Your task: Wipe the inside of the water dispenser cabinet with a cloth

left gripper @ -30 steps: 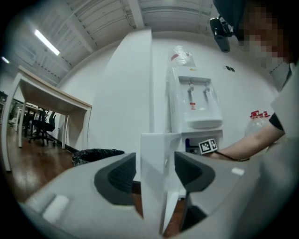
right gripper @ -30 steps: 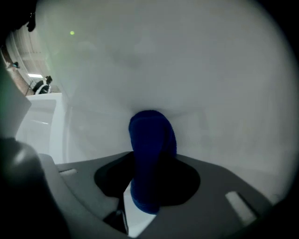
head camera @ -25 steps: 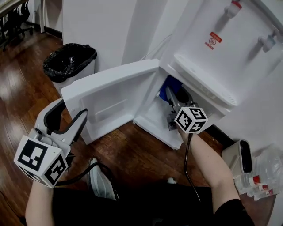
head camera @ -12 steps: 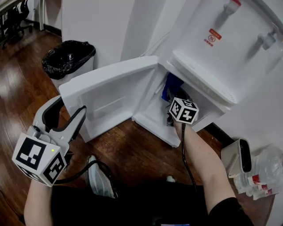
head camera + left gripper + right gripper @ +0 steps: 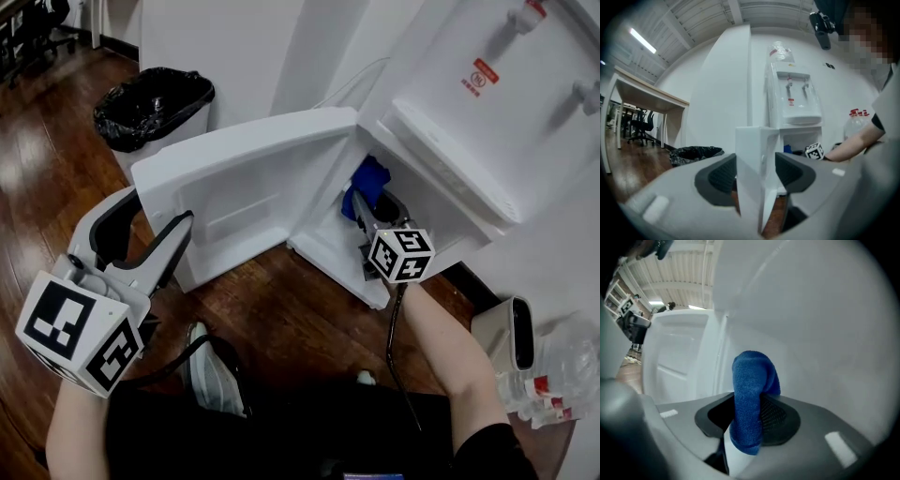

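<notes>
1. The left gripper pinches the edge of the white cabinet door and holds it swung open to the left, unmoved.
2. The right gripper clamps a blue cloth inside the cabinet beneath the water dispenser.
3. Within the last second that gripper has sunk lower along the inner wall. This looks like a downward wiping stroke, so the wiping appears to be under way.
</notes>
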